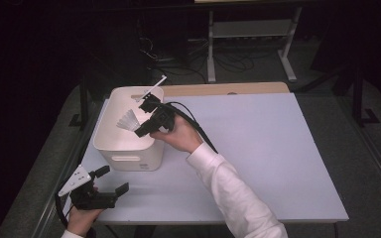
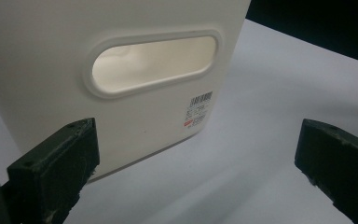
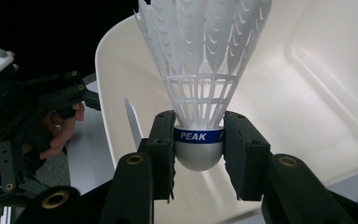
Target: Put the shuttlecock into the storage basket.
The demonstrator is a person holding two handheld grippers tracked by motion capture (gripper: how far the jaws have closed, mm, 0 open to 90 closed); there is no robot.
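A: Right gripper clamped on shuttlecock at the cork, just under the blue band. Hangs over the open bin, skirt pointing down and in.

B: Left gripper?

A: Jaws apart, nothing between them. Resting low near the table's front edge, facing the bin's handle slot.

B: Risks from here?

A: Likely a bad drop. Released this near the right rim, could clip the edge and bounce out onto the table. Very light, so a stray flick of the wrist probably sends it off line.

B: Grip itself?

A: Rounded cork between flat pads, narrow contact. Could squirt out early if tilted further. Squeezing harder not much help; higher up, might crush the skirt ribs.

B: And the bin?

A: Unheld. Nudged by the right hand, may slide. Left gripper close enough to steady it, but not touching.

B: Look of the shuttlecock?

A: White plastic skirt, lattice ribs near the base, feather-shaped vanes flaring wide. Smooth pale cork dome, blue band reading PEAK. Appears intact, no bent vanes seen.

B: Anything inside already?

A: Bin floor looks bare where visible; far corners hard to tell.
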